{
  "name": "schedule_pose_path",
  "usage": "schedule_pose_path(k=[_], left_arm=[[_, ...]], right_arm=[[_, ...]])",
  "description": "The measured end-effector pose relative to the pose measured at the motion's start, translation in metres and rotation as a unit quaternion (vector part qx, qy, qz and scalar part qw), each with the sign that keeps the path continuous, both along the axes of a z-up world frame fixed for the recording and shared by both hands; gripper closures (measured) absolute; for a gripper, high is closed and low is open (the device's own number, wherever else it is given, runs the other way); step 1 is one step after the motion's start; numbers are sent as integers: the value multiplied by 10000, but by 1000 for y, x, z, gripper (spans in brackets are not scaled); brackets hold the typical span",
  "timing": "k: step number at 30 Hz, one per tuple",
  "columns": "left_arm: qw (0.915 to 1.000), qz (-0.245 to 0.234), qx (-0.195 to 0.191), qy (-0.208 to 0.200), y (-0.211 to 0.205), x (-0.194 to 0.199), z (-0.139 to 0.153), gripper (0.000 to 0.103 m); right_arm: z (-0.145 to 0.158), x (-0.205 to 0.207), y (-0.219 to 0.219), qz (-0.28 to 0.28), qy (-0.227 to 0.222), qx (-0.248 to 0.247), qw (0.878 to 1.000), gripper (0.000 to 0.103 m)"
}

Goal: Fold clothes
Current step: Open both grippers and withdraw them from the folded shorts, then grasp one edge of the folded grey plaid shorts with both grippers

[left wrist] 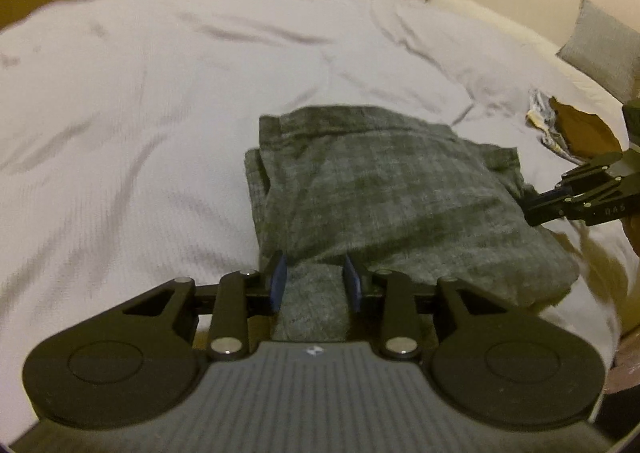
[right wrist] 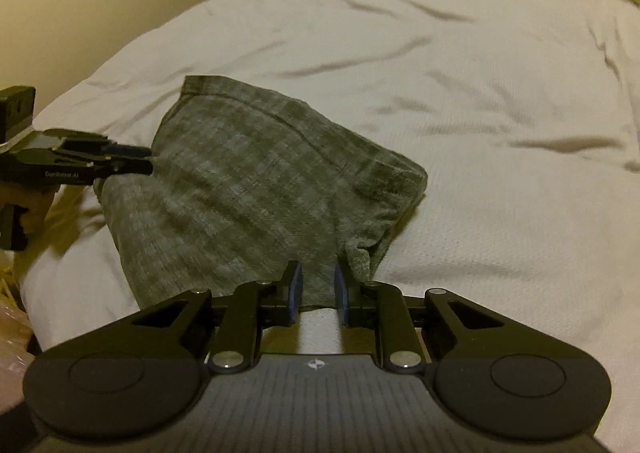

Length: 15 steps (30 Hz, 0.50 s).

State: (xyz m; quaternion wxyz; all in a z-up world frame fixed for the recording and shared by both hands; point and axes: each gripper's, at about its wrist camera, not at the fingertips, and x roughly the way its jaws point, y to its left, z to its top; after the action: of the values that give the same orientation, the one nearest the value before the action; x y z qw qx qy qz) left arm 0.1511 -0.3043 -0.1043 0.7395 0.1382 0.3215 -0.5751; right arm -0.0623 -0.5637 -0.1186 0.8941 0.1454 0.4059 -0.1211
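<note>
A white bed cover (left wrist: 160,125) with a fine waffle-like weave fills most of both views, rumpled into long soft creases. On it, toward the near edge, lies the grey garment (left wrist: 380,189), a nubbly, faintly checked knit folded into a thick, roughly rectangular bundle with a hemmed band along its far edge and stacked layers showing at its far corner. Beyond the garment, at the bed's far side, a grey textured cushion (left wrist: 604,49) leans against a cream wall, and between cushion and garment rests a crumpled brown and patterned cloth (left wrist: 576,129). The left gripper (left wrist: 316,281), black with rounded housings and a ribbed grey body, sits at the garment's near edge with its blue-padded fingers (left wrist: 279,281) parted; a tongue of grey fabric runs between them, and the pads do not seem to press on it, so it reads as released. The right gripper (right wrist: 318,287) meets the garment's opposite near corner, its blue pads (right wrist: 295,289) likewise spread apart with the fabric's edge lying just between them, not pinched. In the right wrist view the left gripper's tips touch the bundle's side, a hand (right wrist: 36,209) partly seen beneath it.
</note>
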Motion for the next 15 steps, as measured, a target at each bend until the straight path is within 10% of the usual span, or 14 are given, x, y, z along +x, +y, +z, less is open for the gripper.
schedule_pose_path(k=[7, 11, 15], left_arm=[[9917, -196, -548, -1149, 38, -21, 14, 57], [9690, -429, -339, -2410, 55, -58, 19, 55], [9616, -56, -84, -2743, 72, -96, 15, 54]], right_arm=[[20, -10, 65, 564, -673, -1548, 9840, 72], [24, -13, 120, 1719, -942, -2790, 9401, 60], [3, -12, 152, 2147, -645, -3378, 9141, 60]])
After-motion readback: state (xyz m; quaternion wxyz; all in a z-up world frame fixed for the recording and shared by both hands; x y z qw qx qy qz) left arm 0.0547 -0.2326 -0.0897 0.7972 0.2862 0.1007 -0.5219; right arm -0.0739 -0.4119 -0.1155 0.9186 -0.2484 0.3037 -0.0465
